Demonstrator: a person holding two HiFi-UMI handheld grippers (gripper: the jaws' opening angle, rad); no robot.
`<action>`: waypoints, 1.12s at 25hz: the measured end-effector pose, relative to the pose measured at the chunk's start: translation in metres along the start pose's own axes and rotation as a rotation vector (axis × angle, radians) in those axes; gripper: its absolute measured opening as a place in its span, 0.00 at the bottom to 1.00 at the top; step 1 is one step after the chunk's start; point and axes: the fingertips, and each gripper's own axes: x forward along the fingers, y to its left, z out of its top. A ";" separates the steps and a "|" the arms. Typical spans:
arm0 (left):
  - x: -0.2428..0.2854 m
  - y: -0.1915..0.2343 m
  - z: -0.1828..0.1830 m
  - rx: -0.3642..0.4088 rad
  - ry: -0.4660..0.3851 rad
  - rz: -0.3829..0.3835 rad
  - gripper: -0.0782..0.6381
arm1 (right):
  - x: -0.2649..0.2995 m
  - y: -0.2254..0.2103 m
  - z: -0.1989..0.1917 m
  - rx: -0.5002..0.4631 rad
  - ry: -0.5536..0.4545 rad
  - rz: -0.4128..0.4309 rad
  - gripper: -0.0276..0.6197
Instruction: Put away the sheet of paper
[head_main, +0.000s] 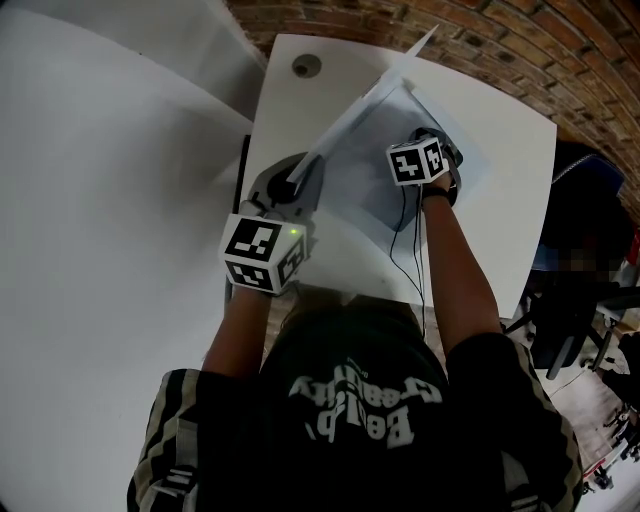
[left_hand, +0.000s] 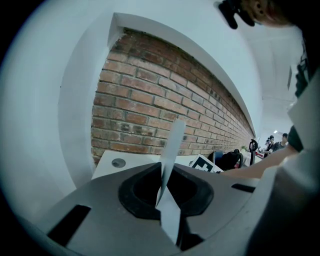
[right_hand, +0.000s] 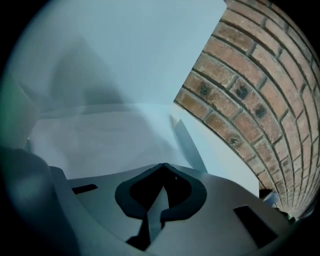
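Judging by the pose, now feeding the sheet of paper (head_main: 365, 200) in under a raised flap (head_main: 372, 98), maybe the cover of a folder or of a clear sleeve; not possible to tell which. Lying almost flat in the middle of the head view, on the white table (head_main: 510, 150), and pinched near its right side by the right gripper (head_main: 440, 150), closed fully on the thin edge. Holding the flap up with the left gripper (head_main: 300, 175), at centre-left of the head view, pressed together on that thin leaf, seen edge-on and rising toward the upper middle in the left gripper view. To do this step well: keep the left grip steady and the flap high, so as to leave the mouth open. Push with the right one low and level, along the table toward the fold, without buckling the paper. Avoid twisting, since easy to crease so thin a sheet. Let go only once fully inside and square with the fold. Mind also the black cable (head_main: 421, 255) running beside the right forearm, close to the near edge of the sheet. All around, a smooth white top, with a round hole (head_main: 306, 66) near its upper left corner; probably giving little friction, so likely to let the sheet slip if pushed hard. Beyond it, a red brick wall (head_main: 480, 40) across the top of the frame, a white curved wall (head_main: 100, 150) filling the left, and a dark chair (head_main: 560, 330) at the right edge.
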 end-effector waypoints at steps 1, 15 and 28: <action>0.000 0.000 0.000 0.000 -0.001 0.000 0.14 | 0.000 -0.001 0.001 -0.002 0.003 -0.005 0.03; 0.000 -0.005 -0.002 -0.010 -0.013 0.000 0.14 | -0.046 -0.029 -0.005 -0.323 0.107 -0.228 0.03; -0.004 -0.009 -0.006 -0.019 -0.015 -0.005 0.14 | -0.024 -0.025 -0.056 -0.520 0.341 -0.161 0.03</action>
